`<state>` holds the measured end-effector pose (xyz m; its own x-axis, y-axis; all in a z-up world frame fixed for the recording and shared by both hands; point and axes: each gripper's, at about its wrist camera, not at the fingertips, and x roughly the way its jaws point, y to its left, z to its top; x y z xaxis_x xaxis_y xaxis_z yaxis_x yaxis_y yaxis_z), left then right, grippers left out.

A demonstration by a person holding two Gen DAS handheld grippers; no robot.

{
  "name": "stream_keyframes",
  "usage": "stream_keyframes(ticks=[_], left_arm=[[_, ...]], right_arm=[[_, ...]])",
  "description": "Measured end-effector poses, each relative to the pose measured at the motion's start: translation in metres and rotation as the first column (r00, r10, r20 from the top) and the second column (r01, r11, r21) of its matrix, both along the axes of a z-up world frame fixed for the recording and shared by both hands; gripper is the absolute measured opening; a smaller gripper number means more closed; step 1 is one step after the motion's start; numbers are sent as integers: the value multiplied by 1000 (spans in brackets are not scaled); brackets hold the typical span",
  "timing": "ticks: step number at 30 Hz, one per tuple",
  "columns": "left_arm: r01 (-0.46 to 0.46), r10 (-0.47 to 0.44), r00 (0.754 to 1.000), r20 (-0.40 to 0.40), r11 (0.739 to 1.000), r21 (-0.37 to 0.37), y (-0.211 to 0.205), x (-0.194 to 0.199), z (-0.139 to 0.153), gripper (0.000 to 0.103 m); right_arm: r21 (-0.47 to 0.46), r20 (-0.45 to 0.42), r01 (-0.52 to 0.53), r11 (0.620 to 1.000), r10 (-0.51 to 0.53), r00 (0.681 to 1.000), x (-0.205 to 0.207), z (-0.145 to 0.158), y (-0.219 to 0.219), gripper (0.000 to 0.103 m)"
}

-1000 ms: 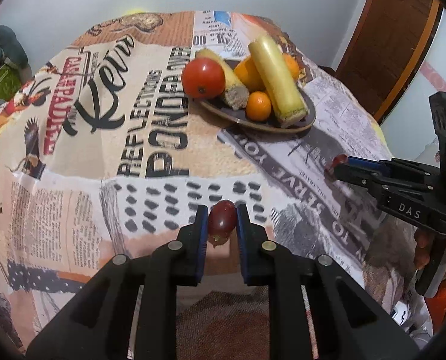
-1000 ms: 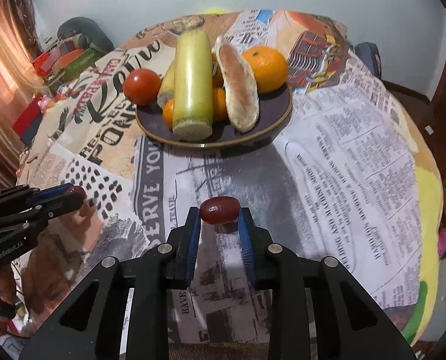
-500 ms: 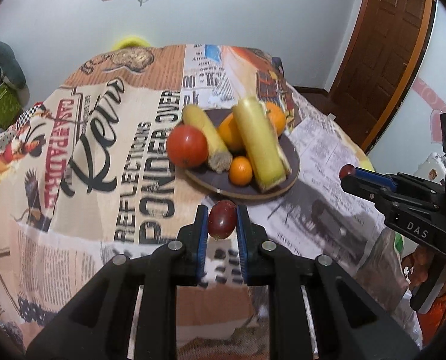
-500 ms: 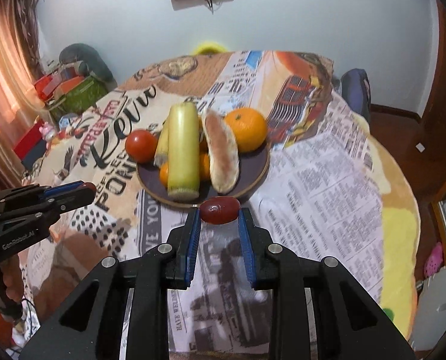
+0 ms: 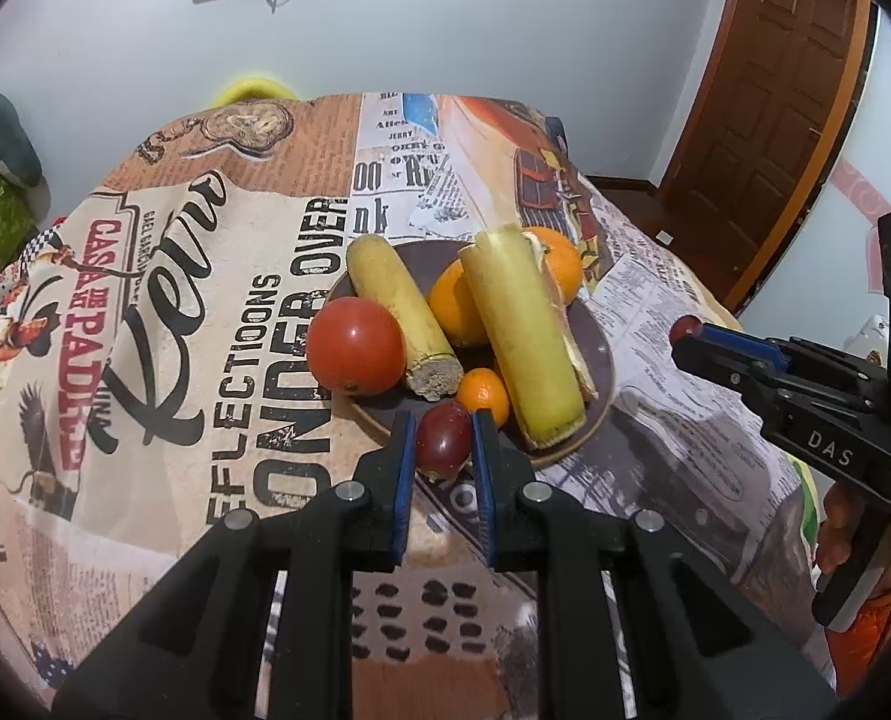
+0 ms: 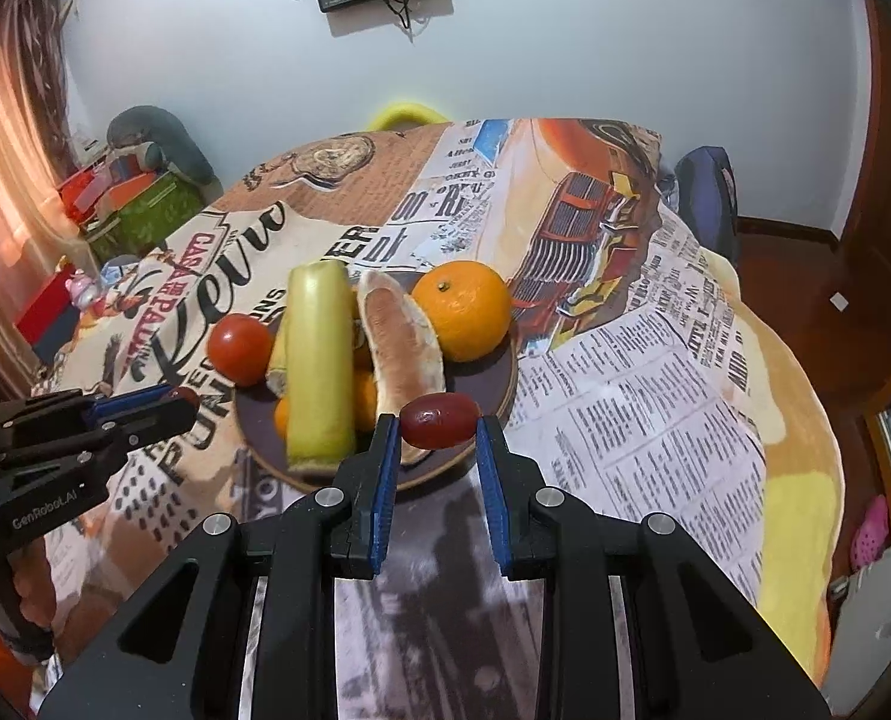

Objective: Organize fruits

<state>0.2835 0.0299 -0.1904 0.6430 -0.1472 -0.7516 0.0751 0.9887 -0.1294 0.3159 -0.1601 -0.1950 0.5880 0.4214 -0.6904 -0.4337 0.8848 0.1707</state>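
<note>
Two claws, left claw (image 5: pixel 443 441) and right claw (image 6: pixel 436 435), each grasp one grape (image 5: pixel 442 446) (image 6: pixel 439 419).

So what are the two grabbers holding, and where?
Each holds a red grape. The left gripper pinches its grape by the sides; the right gripper pinches its grape by the ends.

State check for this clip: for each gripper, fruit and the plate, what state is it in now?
Left gripper: shut on left grape, held in the air.
Right gripper: shut on right grape, held in the air.
Plate: on the table, loaded with fruit.
Tomato: whole, at the plate's edge.
Big orange: whole, on the plate.
Bananas: cut ends, lying on the plate.
</note>
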Motion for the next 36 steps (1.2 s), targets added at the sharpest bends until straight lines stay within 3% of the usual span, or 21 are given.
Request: stream_keyframes(ticks=[19,23,30,36], left_arm=[[-17,16,998,-62,1000,-15,3,36,-29,18],[-25,24,998,-64,999,-20,3,35,-30,32],[-36,35,999,-21,999,-25,4,26,-11,35],[-37,38,997,69,999,-26,2,-1,31,35]], right_arm=[[-51,-60,-19,999,16,998,42,-39,12,25],[-54,-68,-27,998,23,997,41,-39,12,26],[-51,-42,-26,998,23,999,33,-22,9,28],[-17,45,-11,1000,12,999,9,21,1,28]])
